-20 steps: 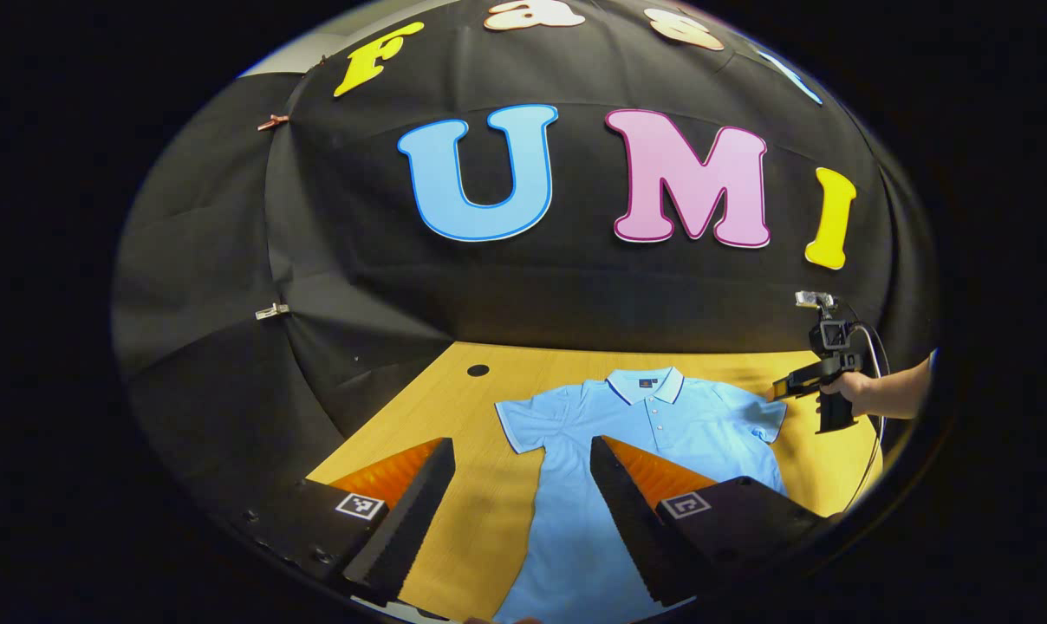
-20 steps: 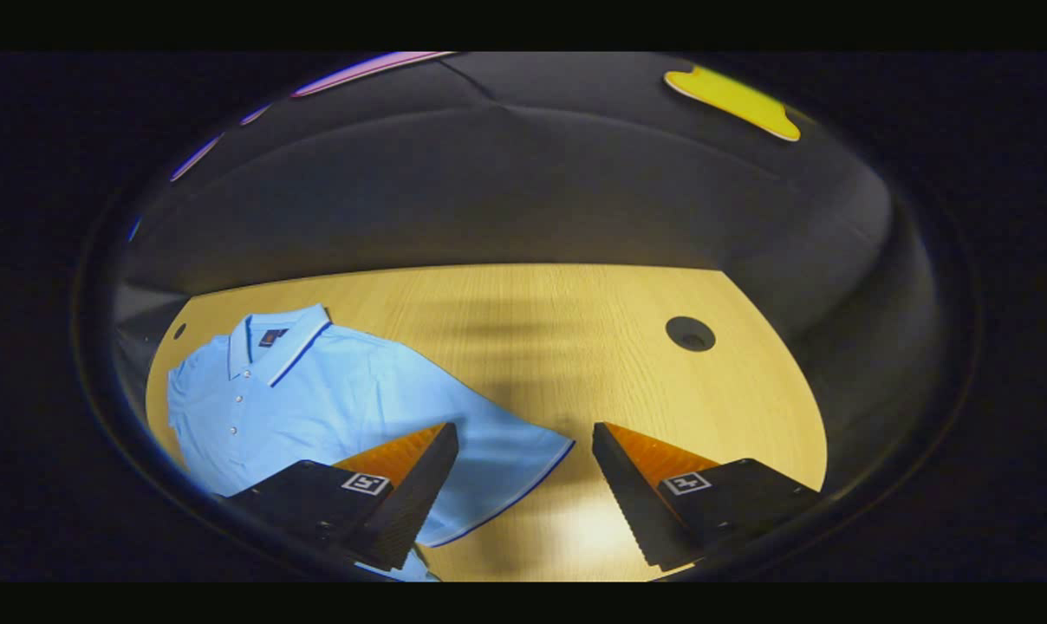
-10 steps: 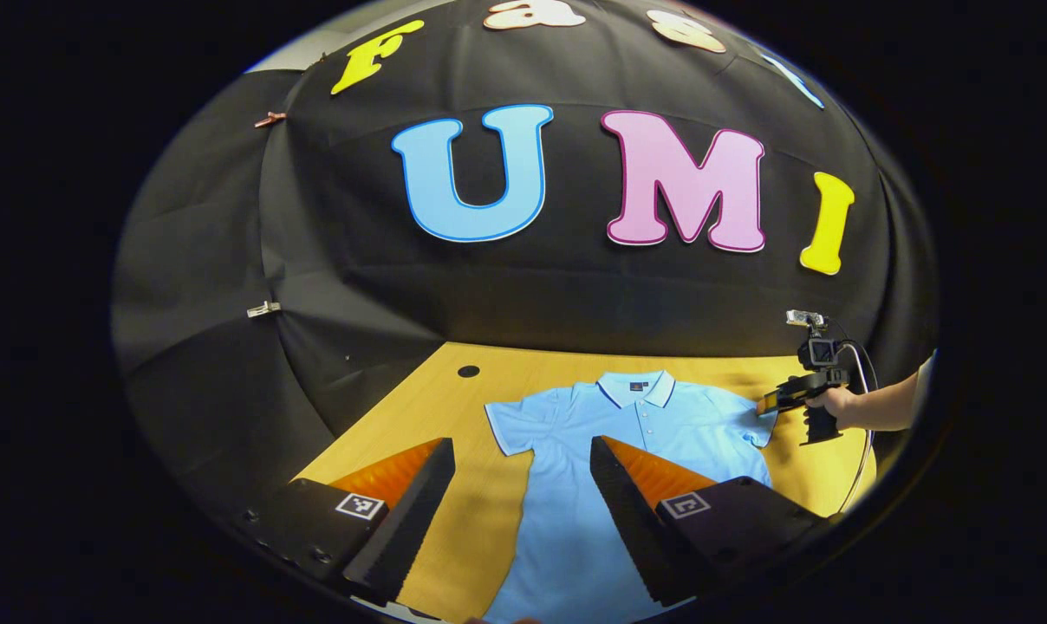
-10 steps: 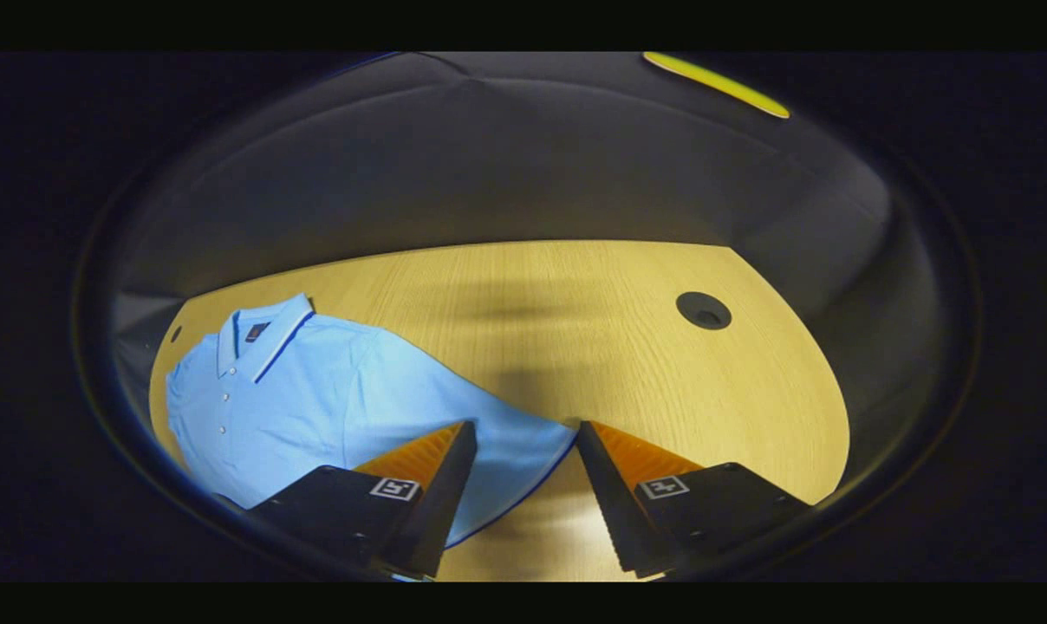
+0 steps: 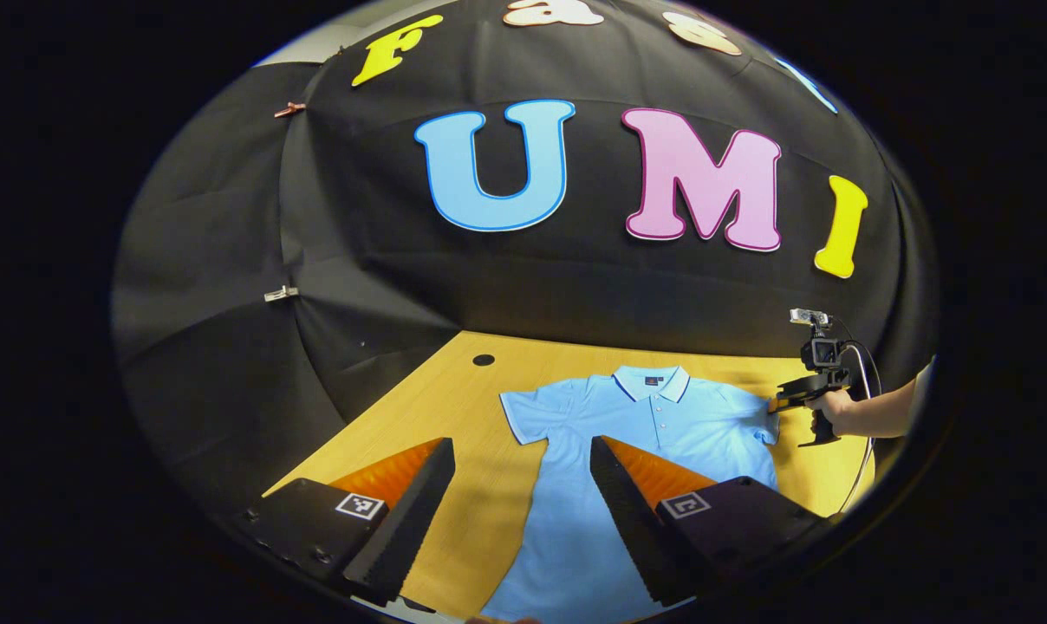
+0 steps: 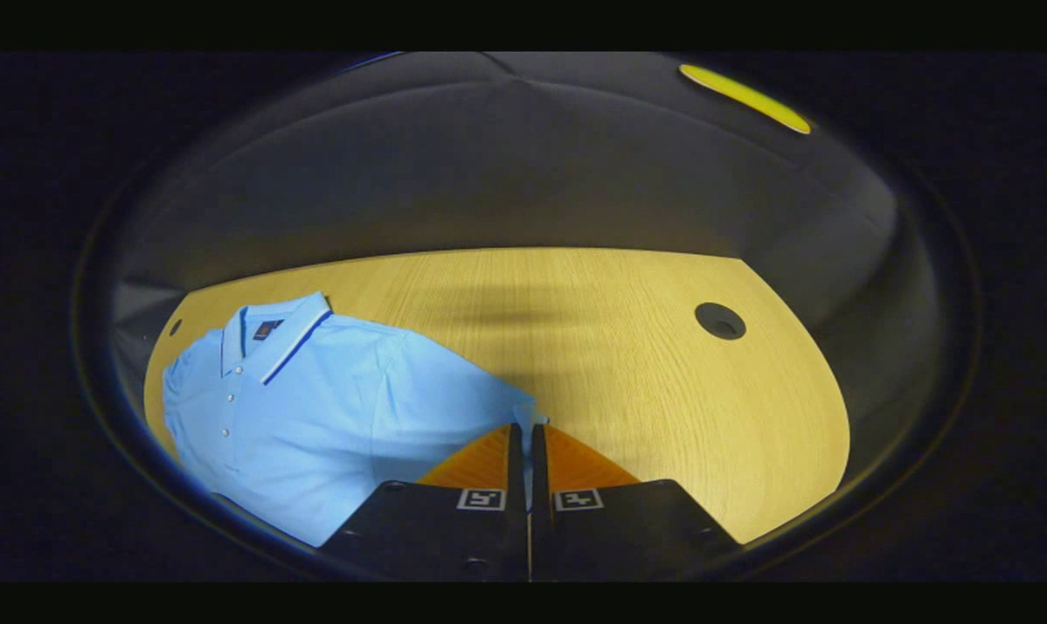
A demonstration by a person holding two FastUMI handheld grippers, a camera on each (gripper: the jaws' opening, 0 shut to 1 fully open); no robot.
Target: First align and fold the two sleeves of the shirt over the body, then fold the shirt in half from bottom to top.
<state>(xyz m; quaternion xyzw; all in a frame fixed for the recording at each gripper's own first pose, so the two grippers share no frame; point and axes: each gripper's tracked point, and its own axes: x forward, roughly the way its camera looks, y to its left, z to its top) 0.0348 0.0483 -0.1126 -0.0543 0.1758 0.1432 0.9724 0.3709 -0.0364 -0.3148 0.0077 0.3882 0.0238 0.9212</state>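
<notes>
While the shirt lies flat on the desk, front up, these lines hold:

Shirt: a light blue polo (image 5: 662,433) of soft knit cloth with short sleeves, a row of small white buttons down the placket, and a pale collar (image 5: 653,381) edged by a dark stripe; a small dark tag sits inside the neck.

Place: the collar points toward the desk's far edge, the hem toward the near edge; in the right gripper view the shirt (image 6: 315,416) covers the desk's left part.

Sleeves: one sleeve (image 5: 523,414) lies spread out flat with a dark-trimmed cuff; the other sleeve (image 6: 506,412) has its cuff pinched.

Right gripper: its fingers are pressed together on that sleeve's edge, with a thin strip of blue cloth between them (image 6: 530,451); farther off in the left gripper view, a hand (image 5: 831,407) holds it by the handle at the shirt's side (image 5: 779,405).

Left gripper: spread wide above the shirt's lower body and the bare wood beside it, holding nothing (image 5: 522,494); the inner faces of the fingers (image 5: 627,511) are ridged like saw teeth.

Desk: smooth yellow wood (image 6: 627,347) with fine straight grain and two round dark cable holes, one near each far corner (image 6: 719,321).

Room: a wall (image 5: 385,286) of black cloth, creased and clipped together, rises behind the desk's far edge.
</notes>
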